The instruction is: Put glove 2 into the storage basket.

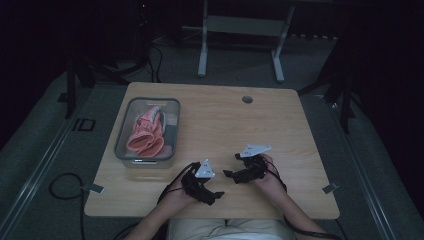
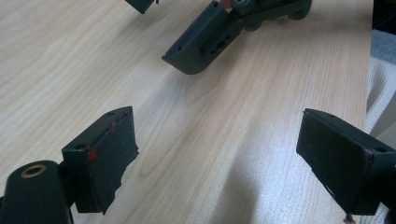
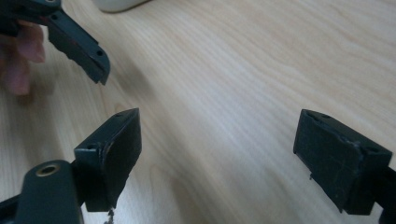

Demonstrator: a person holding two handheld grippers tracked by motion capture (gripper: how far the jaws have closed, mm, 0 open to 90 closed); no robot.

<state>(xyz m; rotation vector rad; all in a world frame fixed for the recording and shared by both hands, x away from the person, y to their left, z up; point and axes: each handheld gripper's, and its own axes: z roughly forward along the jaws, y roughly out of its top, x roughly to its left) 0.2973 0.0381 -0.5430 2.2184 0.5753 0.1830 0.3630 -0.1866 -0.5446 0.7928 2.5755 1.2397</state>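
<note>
A person holds both grippers low over the near part of the wooden table (image 1: 225,115). My left gripper (image 1: 211,196) rests at the front middle, jaws wide apart with bare wood between them (image 2: 217,154). Just right of it my right gripper (image 1: 231,176) points left, also open with nothing between its fingers (image 3: 217,154). The two tips face each other a short way apart. In the left gripper view one jaw of the right gripper (image 2: 205,44) shows ahead. In the right gripper view a jaw of the left gripper (image 3: 79,44) shows at upper left.
A clear plastic bin (image 1: 122,135) stands on the table's left side and holds pink cloth (image 1: 146,132). A round cable hole (image 1: 247,99) sits near the far edge. Cables lie on the floor at left (image 1: 65,187), and a desk frame (image 1: 240,30) stands beyond.
</note>
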